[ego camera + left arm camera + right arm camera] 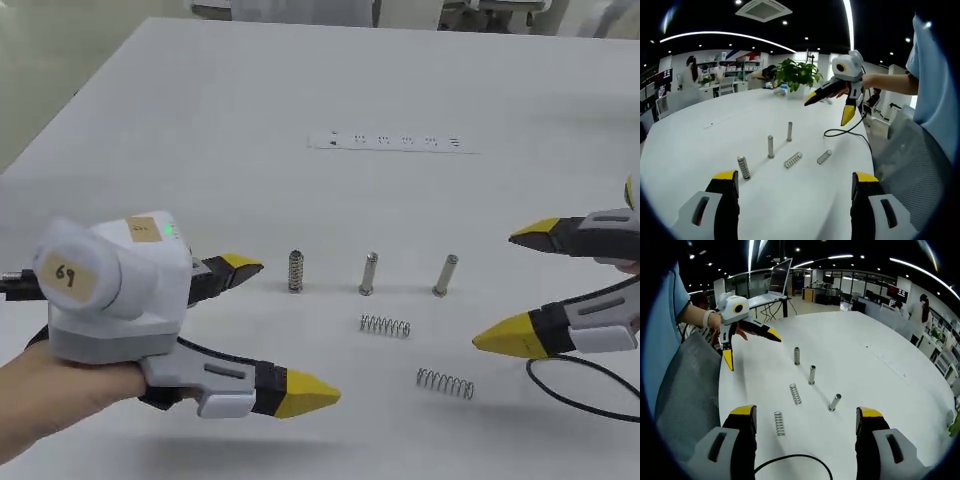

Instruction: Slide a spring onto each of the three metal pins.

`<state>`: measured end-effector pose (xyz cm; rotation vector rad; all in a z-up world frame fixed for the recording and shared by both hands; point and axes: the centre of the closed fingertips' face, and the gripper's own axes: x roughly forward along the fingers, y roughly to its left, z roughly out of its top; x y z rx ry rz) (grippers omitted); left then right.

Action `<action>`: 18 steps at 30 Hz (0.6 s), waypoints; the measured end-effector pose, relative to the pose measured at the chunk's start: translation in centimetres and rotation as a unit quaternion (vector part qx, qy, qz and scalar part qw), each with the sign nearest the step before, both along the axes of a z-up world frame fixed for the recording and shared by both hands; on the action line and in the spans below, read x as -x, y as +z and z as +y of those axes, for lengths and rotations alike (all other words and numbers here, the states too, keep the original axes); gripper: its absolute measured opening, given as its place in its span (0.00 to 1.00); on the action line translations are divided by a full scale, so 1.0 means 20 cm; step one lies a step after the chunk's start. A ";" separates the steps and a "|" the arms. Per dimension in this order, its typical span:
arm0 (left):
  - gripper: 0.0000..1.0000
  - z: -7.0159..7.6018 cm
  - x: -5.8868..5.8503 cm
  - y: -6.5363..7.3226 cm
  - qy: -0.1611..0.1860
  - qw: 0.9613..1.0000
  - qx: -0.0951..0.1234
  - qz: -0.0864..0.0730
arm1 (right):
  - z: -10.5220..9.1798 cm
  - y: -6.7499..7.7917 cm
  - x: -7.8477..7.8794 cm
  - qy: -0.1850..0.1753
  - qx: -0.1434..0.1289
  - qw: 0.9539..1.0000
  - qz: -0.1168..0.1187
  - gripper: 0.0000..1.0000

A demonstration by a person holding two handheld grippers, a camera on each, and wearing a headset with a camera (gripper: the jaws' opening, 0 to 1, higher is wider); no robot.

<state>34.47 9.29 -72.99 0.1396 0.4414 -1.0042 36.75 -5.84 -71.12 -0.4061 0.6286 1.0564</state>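
Three metal pins stand in a row on the white table point(200, 150). The left pin point(295, 270) carries a spring; the middle pin point(368, 273) and right pin point(445, 275) are bare. In front of them lie two loose springs, one point(385, 326) near the middle pin and one point(445, 384) closer to me. My left gripper point(280, 330) hovers open just left of the sprung pin point(743, 167). At the right, my right gripper point(510, 288) hangs open, above the table beside the bare pin point(834, 402). Neither holds anything.
A white power strip point(395, 141) lies farther back on the table. A black cable point(580, 385) loops on the table under the right gripper. A grey mesh chair point(685, 400) stands at the table's near edge. A potted plant point(795, 74) sits at the far end.
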 end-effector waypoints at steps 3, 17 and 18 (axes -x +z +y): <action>0.91 -0.02 0.00 -0.01 -0.007 1.000 -0.002 0.001 | -0.05 0.00 0.01 -0.014 -0.004 1.000 0.001 0.80; 0.91 -0.04 -0.03 -0.03 -0.016 1.000 -0.013 0.000 | -0.17 0.00 0.07 -0.046 -0.010 0.999 0.008 0.81; 0.90 -0.04 -0.03 -0.04 -0.016 1.000 -0.014 0.000 | -0.17 0.00 0.07 -0.047 -0.010 0.999 0.008 0.81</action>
